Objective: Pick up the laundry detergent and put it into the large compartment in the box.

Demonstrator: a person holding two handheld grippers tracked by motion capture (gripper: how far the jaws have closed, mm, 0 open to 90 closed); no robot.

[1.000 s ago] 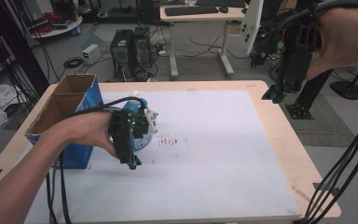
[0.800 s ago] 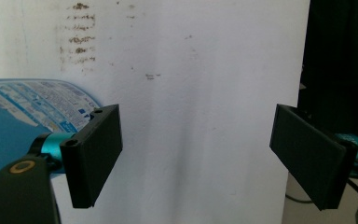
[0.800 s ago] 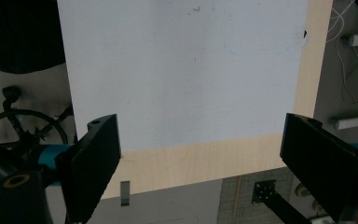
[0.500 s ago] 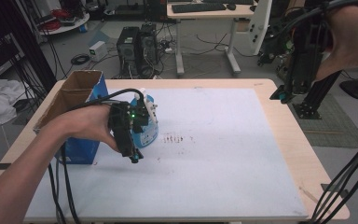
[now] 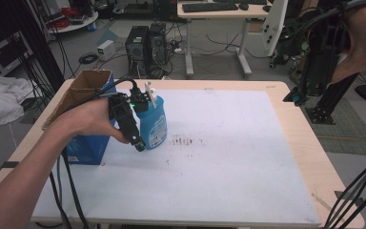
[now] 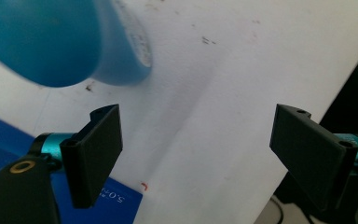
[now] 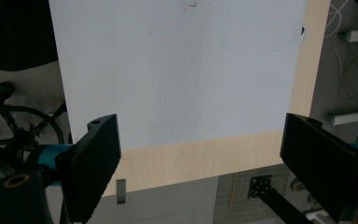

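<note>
- The high view looks forward and down over the table [image 5: 286, 95];
- the left gripper view sits close above its white mat [image 6: 223, 116];
- the right gripper view looks down from higher; all share that mat.

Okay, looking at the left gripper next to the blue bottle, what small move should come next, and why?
Probably ease the left gripper forward so the blue plastic spray bottle sits between its jaws, then close. The jaws stand wide open with nothing between them, and the bottle stands upright on the white table mat just beyond one jaw.
</note>
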